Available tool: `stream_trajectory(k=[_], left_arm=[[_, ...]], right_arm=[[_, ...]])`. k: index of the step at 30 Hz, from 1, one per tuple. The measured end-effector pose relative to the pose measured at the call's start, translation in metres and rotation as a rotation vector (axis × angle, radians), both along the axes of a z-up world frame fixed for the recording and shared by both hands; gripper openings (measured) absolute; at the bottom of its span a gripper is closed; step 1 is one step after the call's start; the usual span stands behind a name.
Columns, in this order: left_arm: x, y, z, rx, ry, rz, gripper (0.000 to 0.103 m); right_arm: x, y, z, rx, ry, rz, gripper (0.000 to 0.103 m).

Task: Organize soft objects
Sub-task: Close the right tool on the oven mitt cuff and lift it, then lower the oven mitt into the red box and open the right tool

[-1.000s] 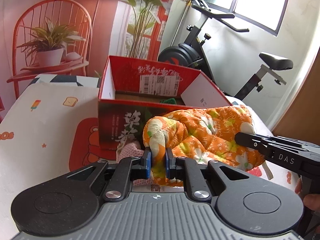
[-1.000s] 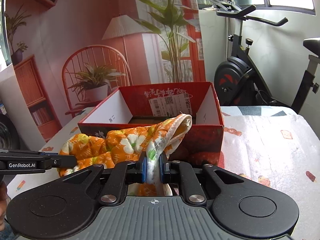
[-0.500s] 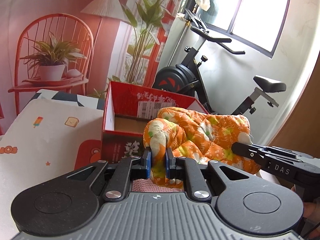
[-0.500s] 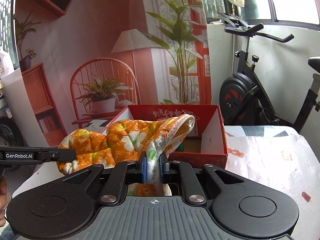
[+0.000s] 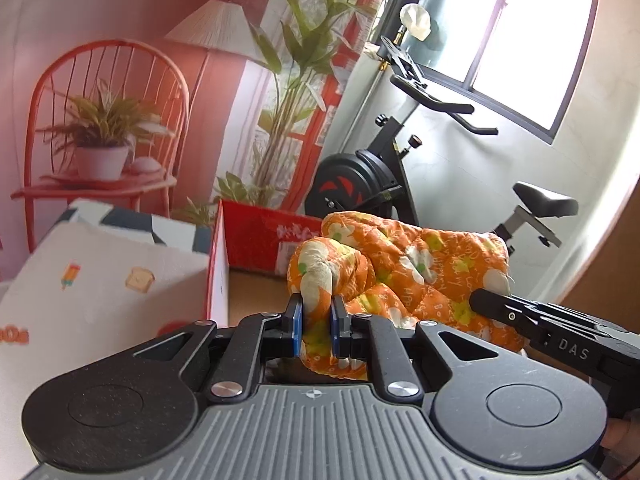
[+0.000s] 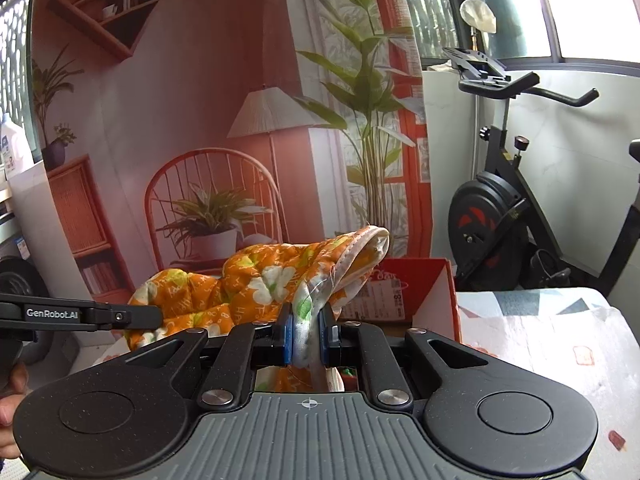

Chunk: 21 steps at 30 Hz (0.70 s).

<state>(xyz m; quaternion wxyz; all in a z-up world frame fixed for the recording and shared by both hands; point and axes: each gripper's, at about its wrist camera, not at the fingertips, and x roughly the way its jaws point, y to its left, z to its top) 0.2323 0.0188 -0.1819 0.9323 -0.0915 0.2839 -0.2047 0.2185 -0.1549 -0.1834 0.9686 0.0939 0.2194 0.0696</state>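
Observation:
An orange quilted oven mitt (image 5: 404, 276) with white flowers hangs in the air between both grippers, above the open red cardboard box (image 5: 256, 236). My left gripper (image 5: 316, 326) is shut on the mitt's rounded end. My right gripper (image 6: 307, 336) is shut on the white-trimmed cuff of the mitt (image 6: 264, 280). The red box (image 6: 424, 292) lies behind and below the mitt in the right wrist view. The right gripper's black fingers (image 5: 536, 320) enter the left wrist view from the right. The left gripper's fingers (image 6: 88, 314) show at the left of the right wrist view.
The table wears a white cloth (image 5: 104, 292) with small cartoon prints; the same cloth (image 6: 552, 332) continues right of the box. A black exercise bike (image 5: 400, 176) stands behind the table by the window. A printed backdrop with a red chair (image 5: 100, 120) and plants covers the wall.
Both grippers have risen with the mitt between them. It has gone from level with the box's front wall to above the box opening, and the box now sits lower in both views.

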Motion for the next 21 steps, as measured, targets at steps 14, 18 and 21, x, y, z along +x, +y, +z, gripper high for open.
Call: stream_trajectory(k=[14,18,21], left_arm=[[0.080,-0.037,0.004,0.123,0.031,0.022,0.015],[0.104,-0.049,-0.013,0.156,0.108,0.011,0.015],[0.119,-0.055,-0.030,0.191,0.166,0.000,0.015]], right_arm=[[0.100,-0.019,-0.018,-0.043,0.055,-0.004,0.011],[0.123,-0.028,-0.042,-0.034,0.118,-0.010,0.011],[0.137,-0.032,-0.064,-0.016,0.177,-0.010,0.011]])
